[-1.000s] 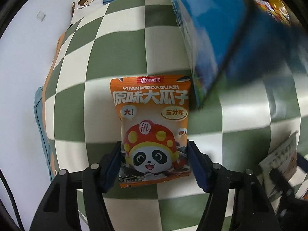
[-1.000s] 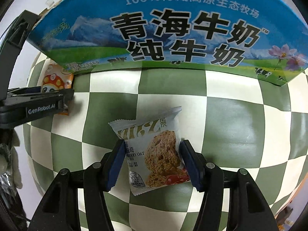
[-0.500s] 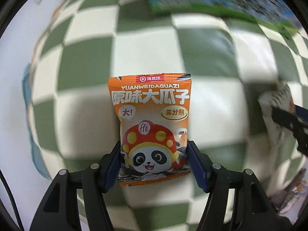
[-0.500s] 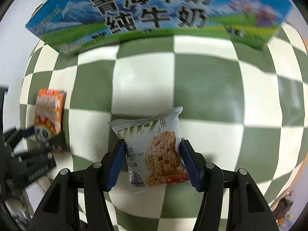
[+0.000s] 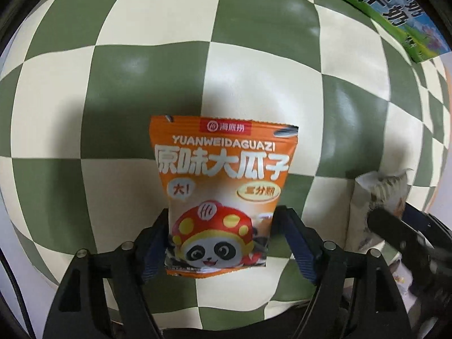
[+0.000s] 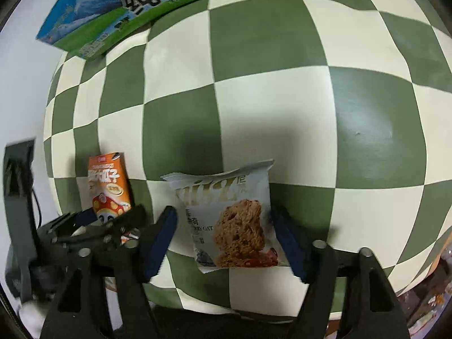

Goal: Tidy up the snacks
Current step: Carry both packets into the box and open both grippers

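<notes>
Over a green-and-cream checked surface point(image 5: 158, 65), the left gripper point(image 5: 220, 243) and right gripper point(image 6: 226, 240) have just been opening, fingers now slack beside an orange seed packet point(image 5: 223, 186) and a pale oat-cookie packet point(image 6: 228, 214); both look light, crinkly and slippery, best pinched by their side edges.

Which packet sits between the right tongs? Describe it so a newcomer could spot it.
Start from the green-and-cream checkered tablecloth, below the blue-and-green milk carton at its far edge. Two packets lie side by side near the front edge. It is the silvery-white oat cookie packet, picturing a brown cookie; its neighbour is an orange sunflower-seed packet with a panda.
</notes>
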Motion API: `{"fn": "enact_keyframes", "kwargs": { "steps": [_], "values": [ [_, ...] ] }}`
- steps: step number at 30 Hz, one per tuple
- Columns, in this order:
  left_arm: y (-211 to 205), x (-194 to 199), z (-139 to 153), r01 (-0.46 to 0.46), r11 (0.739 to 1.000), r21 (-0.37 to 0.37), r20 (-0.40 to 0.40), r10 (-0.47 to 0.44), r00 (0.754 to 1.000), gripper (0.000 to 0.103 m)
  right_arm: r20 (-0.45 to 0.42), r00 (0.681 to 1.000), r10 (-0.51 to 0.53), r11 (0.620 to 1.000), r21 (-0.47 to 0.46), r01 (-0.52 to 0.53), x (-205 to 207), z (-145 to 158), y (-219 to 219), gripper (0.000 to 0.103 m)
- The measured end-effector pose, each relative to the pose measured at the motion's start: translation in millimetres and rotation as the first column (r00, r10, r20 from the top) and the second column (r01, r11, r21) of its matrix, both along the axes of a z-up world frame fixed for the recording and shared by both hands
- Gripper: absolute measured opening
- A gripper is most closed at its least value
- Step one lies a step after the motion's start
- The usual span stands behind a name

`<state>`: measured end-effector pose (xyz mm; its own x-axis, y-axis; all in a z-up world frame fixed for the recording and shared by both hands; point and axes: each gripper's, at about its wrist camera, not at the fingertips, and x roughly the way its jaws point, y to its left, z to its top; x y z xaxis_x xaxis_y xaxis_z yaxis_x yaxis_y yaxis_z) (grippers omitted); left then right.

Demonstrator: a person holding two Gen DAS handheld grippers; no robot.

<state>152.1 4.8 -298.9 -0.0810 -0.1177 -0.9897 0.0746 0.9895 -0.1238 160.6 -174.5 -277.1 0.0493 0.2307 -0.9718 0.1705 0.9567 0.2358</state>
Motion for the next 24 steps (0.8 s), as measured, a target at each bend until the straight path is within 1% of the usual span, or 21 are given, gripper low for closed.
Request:
{"fn": "enact_keyframes", "kwargs": {
  "steps": [2,3,4,6,7,9,10,11,13,15,18,21,24],
  "values": [
    [-6,7,-2,0.013,0.999,0.034,0.014,-0.013,1.000,0.076,0.005,0.999,0.038,0.999,-0.032,-0.037,-6,1,9,0.076],
    [-9,7,-2,0.020,0.998,0.052,0.024,-0.022,0.999,0.076,0.003,0.999,0.048,0.998,-0.036,-0.048,-24,-2,14,0.076],
    [-14,7,-1,0.031,0.997,0.069,0.034,-0.033,0.999,0.076,-0.004,0.998,0.064,0.997,-0.048,-0.064,-26,-5,19,0.076],
    [-32,6,3,0.052,0.994,0.096,0.051,-0.057,0.997,0.076,-0.002,0.997,0.080,0.994,-0.069,-0.079,-31,-7,23,0.076],
    [-45,0,5,0.063,0.992,0.108,0.060,-0.070,0.996,0.076,0.004,0.996,0.086,0.993,-0.086,-0.086,-33,-8,25,0.075],
    [-45,-5,6,0.080,0.989,0.122,0.074,-0.089,0.993,0.073,0.012,0.995,0.103,0.987,-0.127,-0.101,-38,-9,27,0.069],
    [-61,-10,10,0.082,0.989,0.126,0.081,-0.093,0.992,0.070,0.021,0.994,0.111,0.983,-0.148,-0.107,-40,-8,28,0.063],
    [-81,-20,12,0.084,0.988,0.128,0.085,-0.095,0.992,0.066,0.027,0.993,0.112,0.983,-0.148,-0.107,-43,-9,33,0.061],
    [-92,-21,15,0.091,0.987,0.133,0.092,-0.104,0.990,0.063,0.036,0.994,0.103,0.983,-0.154,-0.096,-49,-5,26,0.058],
    [-99,-21,17,0.097,0.986,0.132,0.099,-0.111,0.989,0.063,0.044,0.995,0.087,0.982,-0.175,-0.078,-54,2,21,0.057],
    [-111,-22,18,0.108,0.984,0.140,0.098,-0.123,0.988,0.063,0.045,0.998,0.033,0.985,-0.172,-0.025,-57,7,-2,0.057],
    [-115,-23,16,0.103,0.985,0.137,0.087,-0.116,0.989,0.063,0.043,0.999,-0.009,0.988,-0.156,0.015,-59,10,-14,0.057],
    [-106,-12,15,0.104,0.985,0.137,0.075,-0.115,0.990,0.064,0.035,0.999,-0.031,0.992,-0.124,0.035,-56,7,-16,0.059]
  ]
}}
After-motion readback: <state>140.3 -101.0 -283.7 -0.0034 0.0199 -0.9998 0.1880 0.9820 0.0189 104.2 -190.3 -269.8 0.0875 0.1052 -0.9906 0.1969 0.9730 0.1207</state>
